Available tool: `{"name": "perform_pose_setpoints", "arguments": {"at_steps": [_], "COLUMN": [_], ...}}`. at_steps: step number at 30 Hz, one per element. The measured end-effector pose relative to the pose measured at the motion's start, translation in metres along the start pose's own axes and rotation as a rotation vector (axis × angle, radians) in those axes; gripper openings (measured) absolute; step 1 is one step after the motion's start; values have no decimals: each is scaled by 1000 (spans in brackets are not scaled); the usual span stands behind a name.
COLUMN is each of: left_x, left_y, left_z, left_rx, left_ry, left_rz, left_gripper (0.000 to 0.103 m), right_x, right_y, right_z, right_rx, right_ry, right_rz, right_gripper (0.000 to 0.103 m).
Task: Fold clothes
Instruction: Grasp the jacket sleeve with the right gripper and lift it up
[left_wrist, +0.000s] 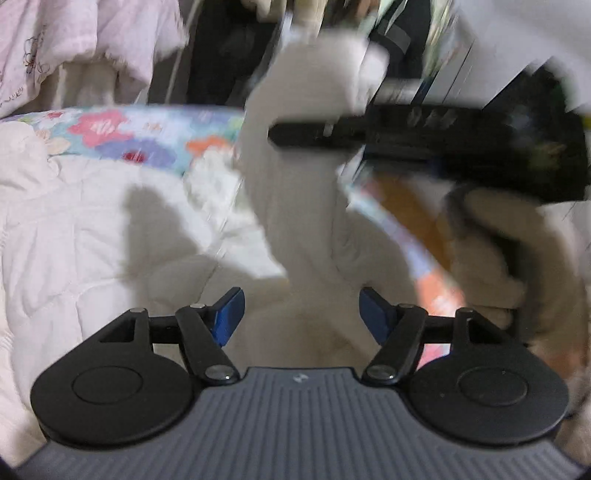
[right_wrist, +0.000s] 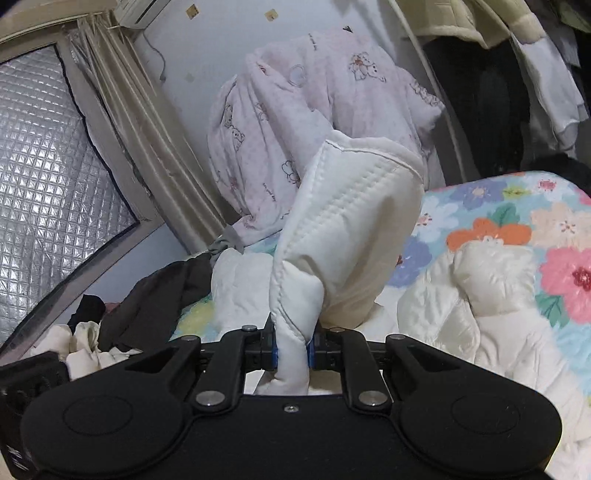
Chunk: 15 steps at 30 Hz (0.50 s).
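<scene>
A white quilted jacket (left_wrist: 74, 236) lies crumpled on the flowered bedsheet (left_wrist: 147, 136). My left gripper (left_wrist: 302, 314) is open and empty just above it. My right gripper (right_wrist: 291, 354) is shut on a stitched edge of the jacket (right_wrist: 351, 221) and lifts that part up off the bed. In the left wrist view the right gripper (left_wrist: 424, 129) shows blurred at the upper right, with a strip of the jacket (left_wrist: 299, 177) hanging from it. More of the jacket (right_wrist: 498, 314) lies on the bedsheet (right_wrist: 517, 221) to the right.
A pink bear-print blanket (right_wrist: 295, 122) is heaped at the back of the bed. Dark and pale clothes (right_wrist: 147, 306) lie at the left by the foil-covered window (right_wrist: 55, 166). Hanging garments (right_wrist: 517, 92) fill the right background.
</scene>
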<state>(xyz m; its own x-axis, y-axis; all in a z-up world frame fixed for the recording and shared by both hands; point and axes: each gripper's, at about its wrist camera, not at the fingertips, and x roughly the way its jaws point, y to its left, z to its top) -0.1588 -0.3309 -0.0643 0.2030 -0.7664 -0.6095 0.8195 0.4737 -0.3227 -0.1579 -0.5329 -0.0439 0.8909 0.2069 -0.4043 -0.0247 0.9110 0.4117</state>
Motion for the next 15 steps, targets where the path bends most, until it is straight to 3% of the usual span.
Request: {"name": "perform_pose_setpoints", "arguments": {"at_steps": [2, 3, 7, 12, 15], "left_x": [14, 21, 36, 27, 11], "left_y": [-16, -23, -32, -39, -40], "left_z": [3, 4, 5, 8, 6], "left_rx": [56, 80, 116, 83, 77], "left_ry": [2, 0, -21, -9, -35], "left_rz": [29, 36, -34, -58, -103], "left_gripper": [68, 68, 68, 68, 68], "right_x": [-1, -3, -18, -30, -43], "right_y": [8, 6, -18, -14, -22], "right_z": [-5, -7, -12, -12, -10], "right_rx": [-111, -118, 15, -86, -23], "right_ry": [6, 10, 15, -43, -54], "right_rz": [-53, -39, 46, -193, -125], "right_gripper": [18, 18, 18, 18, 18]}}
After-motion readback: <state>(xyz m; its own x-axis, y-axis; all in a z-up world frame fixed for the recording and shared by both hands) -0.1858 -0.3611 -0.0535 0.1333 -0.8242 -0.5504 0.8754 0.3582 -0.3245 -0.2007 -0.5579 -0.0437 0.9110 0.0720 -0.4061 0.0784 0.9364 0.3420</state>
